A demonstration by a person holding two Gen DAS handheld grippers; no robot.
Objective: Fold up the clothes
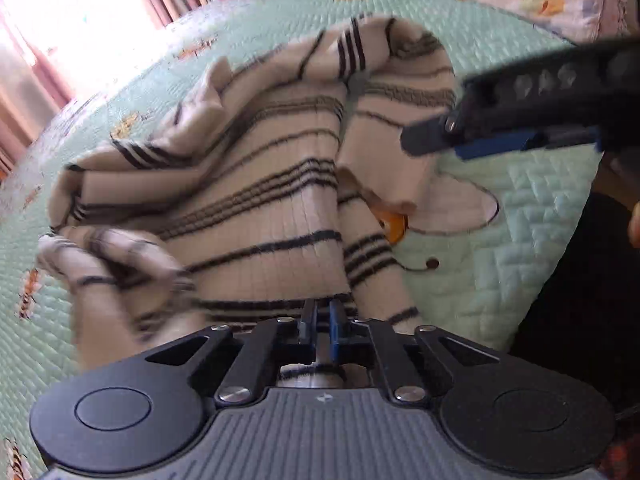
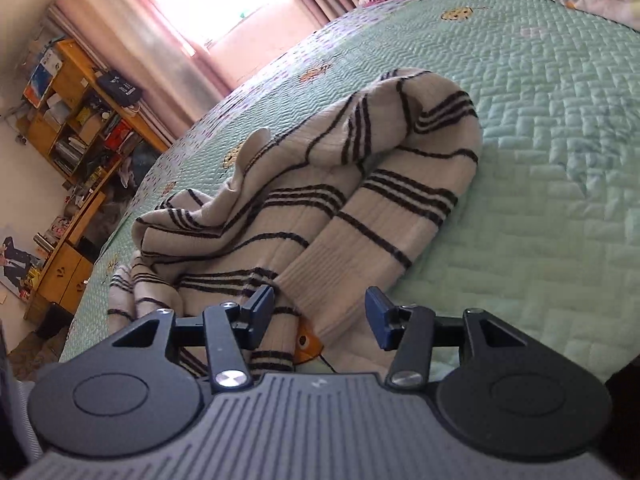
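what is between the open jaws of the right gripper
In the right wrist view, the ribbed cuff end of the cream knit sweater with black stripes lies between the right gripper's open jaws, on the mint-green quilted bedspread; neither jaw presses it.

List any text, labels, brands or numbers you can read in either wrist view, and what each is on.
None can be read.
Striped sweater: no label or print shows.
Green quilt: only small cartoon motifs, no words.
Dark bag on the wooden shelf: pale print, too small to read.
Boxes and books on that shelf: print too blurred.
Each gripper's body: a small pale emblem, no letters.
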